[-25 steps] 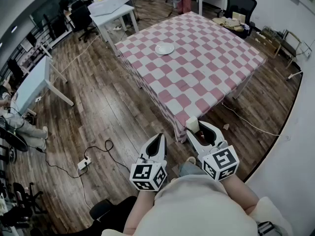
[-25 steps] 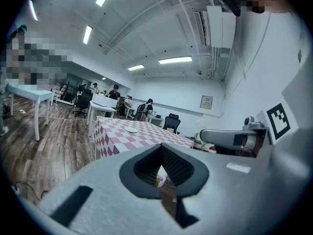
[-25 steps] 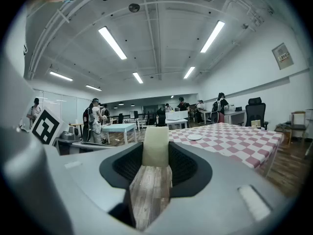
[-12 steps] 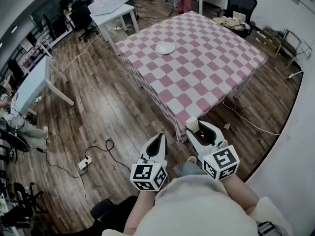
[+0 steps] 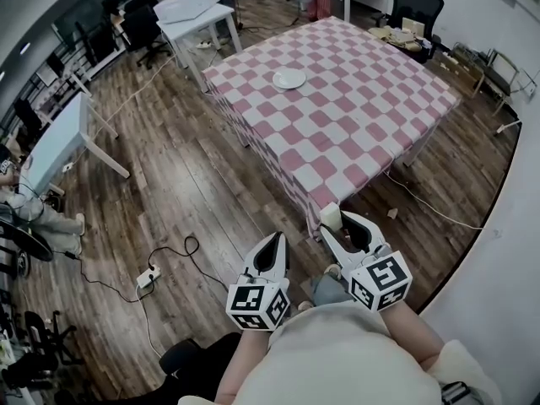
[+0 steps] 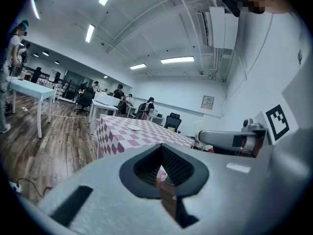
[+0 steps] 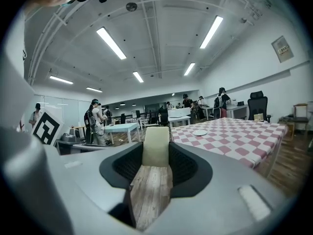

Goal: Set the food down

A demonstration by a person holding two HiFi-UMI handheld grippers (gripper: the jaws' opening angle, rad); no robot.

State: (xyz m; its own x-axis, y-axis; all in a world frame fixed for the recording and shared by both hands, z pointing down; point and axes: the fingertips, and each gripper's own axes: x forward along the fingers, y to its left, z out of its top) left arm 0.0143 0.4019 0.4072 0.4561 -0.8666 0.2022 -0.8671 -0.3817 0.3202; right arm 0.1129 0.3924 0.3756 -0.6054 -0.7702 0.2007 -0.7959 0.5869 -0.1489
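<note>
A cream block of food [image 5: 331, 216] sits between the tips of my right gripper [image 5: 340, 223], which is shut on it and held close to my body over the wooden floor. In the right gripper view the food [image 7: 155, 146] stands upright between the jaws. Ahead is a table with a pink and white checked cloth [image 5: 371, 133], its near corner just beyond the food. A white plate [image 5: 289, 78] lies on the far part of the table; the plate [image 7: 199, 132] also shows in the right gripper view. My left gripper [image 5: 274, 241] is shut with nothing in it.
A power strip with a black cable [image 5: 150, 274] lies on the floor at my left. White desks [image 5: 190, 11] and black office chairs [image 5: 413, 7] stand beyond the table. Another white desk [image 5: 63, 142] and a seated person are at the far left.
The table and plate have shifted slightly in the head view. Both grippers keep the same pose, and the food stays in the right one.
</note>
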